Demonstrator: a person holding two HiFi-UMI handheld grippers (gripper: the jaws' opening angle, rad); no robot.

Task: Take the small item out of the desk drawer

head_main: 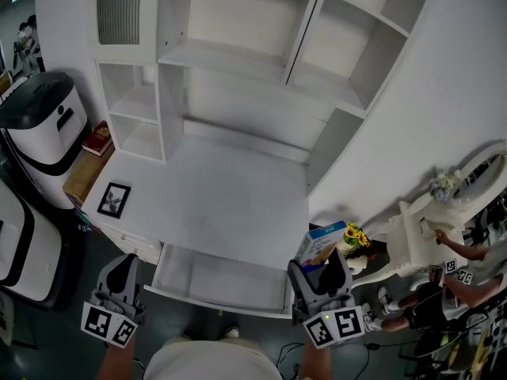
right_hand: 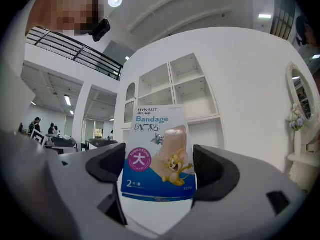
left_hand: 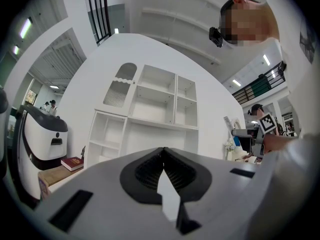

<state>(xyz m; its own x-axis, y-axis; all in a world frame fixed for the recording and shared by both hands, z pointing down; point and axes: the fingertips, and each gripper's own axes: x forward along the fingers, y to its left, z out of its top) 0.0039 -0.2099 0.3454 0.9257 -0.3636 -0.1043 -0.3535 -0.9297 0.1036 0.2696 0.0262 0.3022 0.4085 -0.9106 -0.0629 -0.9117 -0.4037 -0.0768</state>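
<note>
Currently bandage box (head_main: 321,242) is gripped in right gripper (right_hand: 159,176) jaws, clear of the open drawer (head_main: 218,279). Left gripper (left_hand: 163,171) jaws are closed, empty. Removal looks done; set-down on the worktop (head_main: 222,196) is probably needed next.

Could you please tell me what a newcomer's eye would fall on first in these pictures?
The colourful bandage box stands out first, clamped between the jaws of the right tool, just off the right end of the open drawer. Next comes the big white desk with its shelves, and the left tool, shut on nothing, at the drawer's left end.
</note>
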